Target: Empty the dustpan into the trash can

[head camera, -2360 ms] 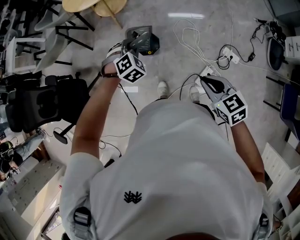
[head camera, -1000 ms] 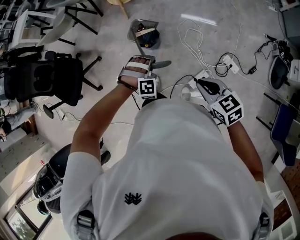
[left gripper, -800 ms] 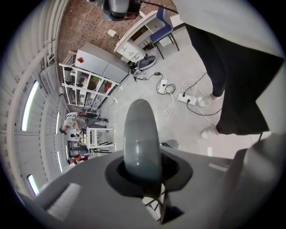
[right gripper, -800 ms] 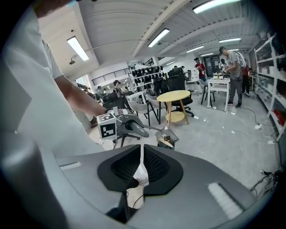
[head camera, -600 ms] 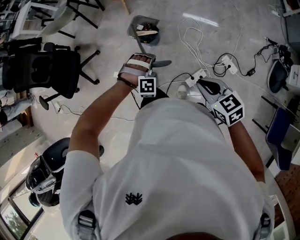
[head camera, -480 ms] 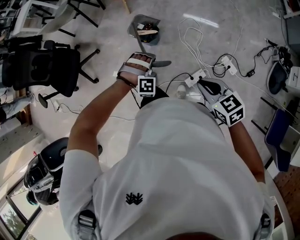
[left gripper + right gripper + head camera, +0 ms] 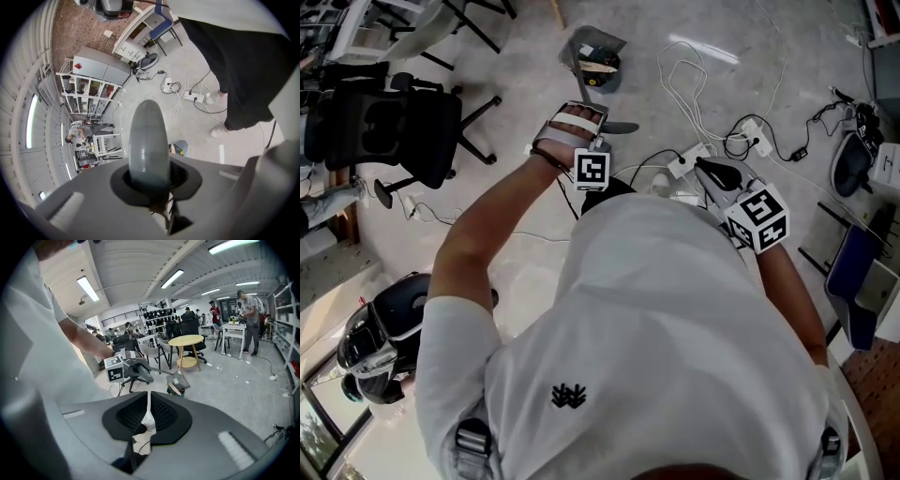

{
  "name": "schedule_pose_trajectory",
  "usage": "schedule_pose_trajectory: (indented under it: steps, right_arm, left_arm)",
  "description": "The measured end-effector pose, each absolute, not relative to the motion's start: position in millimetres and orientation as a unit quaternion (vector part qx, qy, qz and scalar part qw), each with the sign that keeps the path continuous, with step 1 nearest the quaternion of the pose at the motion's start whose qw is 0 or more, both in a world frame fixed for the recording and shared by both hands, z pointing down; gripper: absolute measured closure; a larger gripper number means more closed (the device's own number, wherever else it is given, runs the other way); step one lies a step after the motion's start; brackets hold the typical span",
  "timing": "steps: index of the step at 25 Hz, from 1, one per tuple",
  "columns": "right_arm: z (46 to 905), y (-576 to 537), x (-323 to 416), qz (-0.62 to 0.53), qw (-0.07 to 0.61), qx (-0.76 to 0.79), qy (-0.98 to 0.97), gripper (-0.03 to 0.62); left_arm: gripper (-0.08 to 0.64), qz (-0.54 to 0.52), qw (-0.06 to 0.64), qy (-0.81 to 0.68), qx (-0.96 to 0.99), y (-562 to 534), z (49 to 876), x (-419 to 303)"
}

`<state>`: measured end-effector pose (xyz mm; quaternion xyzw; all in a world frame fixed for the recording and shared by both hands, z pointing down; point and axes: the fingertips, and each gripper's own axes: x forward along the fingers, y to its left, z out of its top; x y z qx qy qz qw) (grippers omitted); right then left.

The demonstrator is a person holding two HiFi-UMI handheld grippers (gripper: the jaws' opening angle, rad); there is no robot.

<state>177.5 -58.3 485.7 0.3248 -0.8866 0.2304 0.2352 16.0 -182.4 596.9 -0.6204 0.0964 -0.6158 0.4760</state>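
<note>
My left gripper (image 7: 598, 131) (image 7: 150, 183) is shut on the rounded grey end of the dustpan handle (image 7: 147, 140) (image 7: 621, 127), held out in front of me. In the right gripper view the thin shaft runs from that gripper (image 7: 129, 369) down to the grey dustpan (image 7: 180, 379). The pan is tilted over a small trash can (image 7: 174, 390) on the floor. From the head view the dustpan (image 7: 591, 42) lies over the trash can (image 7: 605, 80), which holds bits of litter. My right gripper (image 7: 705, 167) (image 7: 147, 416) is shut with nothing in it, close to my body.
A black office chair (image 7: 384, 122) stands at the left. White cables and a power strip (image 7: 694, 155) lie on the floor by my feet. A round wooden table (image 7: 190, 341), chairs and standing people (image 7: 248, 310) are farther back. A blue chair (image 7: 853, 281) is at the right.
Since 2.4 s ago my left gripper has drawn back toward my body and turned, so the handle end points right. Over the last second both grippers and the dustpan hardly move.
</note>
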Motion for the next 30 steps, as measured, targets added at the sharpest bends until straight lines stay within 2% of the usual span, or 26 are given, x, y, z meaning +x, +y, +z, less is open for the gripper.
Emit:
schedule_pose_trajectory:
  steps: [6,10,17,21,24,28,30]
  right_arm:
    - [487.0,-53.2,175.8,0.229,0.232,0.32,-0.89,0.571]
    - [487.9,-52.8,175.8,0.229,0.232,0.318,-0.89,0.571]
    - [487.6,-51.3,178.6,0.228,0.237,0.316,-0.89,0.571]
    - [487.6,-51.6,177.6,0.23,0.237,0.316,-0.89,0.571]
    - [485.2,-53.3,175.8,0.223,0.231,0.313,-0.894,0.571]
    - [483.2,-55.3,173.9,0.219,0.226,0.312,-0.896,0.571]
    - [482.2,-53.8,173.3,0.218,0.226,0.312,-0.897,0.571]
  left_arm:
    - [0.452,-0.61,0.454,0.121,-0.638,-176.6,585.8,12.5]
    - [0.452,-0.597,0.503,0.162,-0.604,-193.2,566.4,8.4]
    - [0.451,-0.643,0.458,0.125,-0.601,-190.9,587.9,-16.3]
    - [0.451,-0.644,0.39,0.121,-0.647,-178.6,584.9,-17.3]
    - [0.451,-0.642,0.387,0.132,-0.649,-183.1,578.2,-18.7]
    - [0.451,-0.65,0.428,0.146,-0.611,-200.0,566.2,-31.0]
    - [0.451,-0.651,0.404,0.151,-0.625,-195.8,563.1,-34.4]
